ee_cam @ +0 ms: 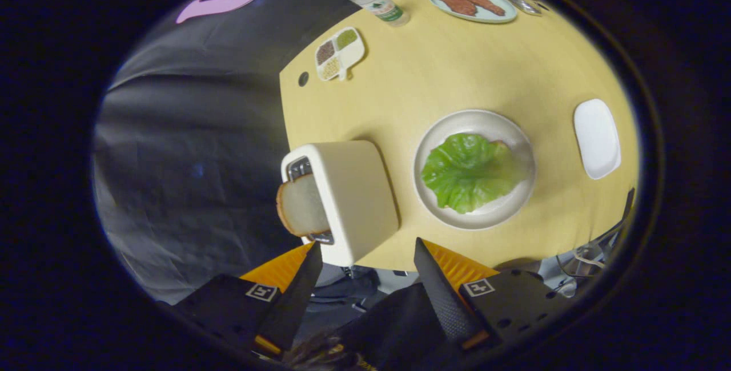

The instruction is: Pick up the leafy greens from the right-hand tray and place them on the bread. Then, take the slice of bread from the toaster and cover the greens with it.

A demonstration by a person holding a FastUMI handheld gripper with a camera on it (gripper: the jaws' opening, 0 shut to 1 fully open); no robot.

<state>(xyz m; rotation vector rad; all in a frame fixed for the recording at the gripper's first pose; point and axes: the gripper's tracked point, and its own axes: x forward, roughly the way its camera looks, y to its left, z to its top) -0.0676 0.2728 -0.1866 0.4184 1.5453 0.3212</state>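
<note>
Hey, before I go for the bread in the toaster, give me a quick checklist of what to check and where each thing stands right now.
1. Lettuce leaf lying on the round plate, over the bread: ok.
2. Right-hand white tray has no greens left: ok.
3. Bread slice sticks out of the toaster slot, graspable: ok.
4. Hand-held gripper open, holding nothing: ok.
5. Fingers lined up with the slice: not ok, toaster body sits between them.

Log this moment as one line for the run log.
gripper: jaws open, empty | lettuce: on plate, over bread | bread slice: in toaster | next: grab slice
</note>
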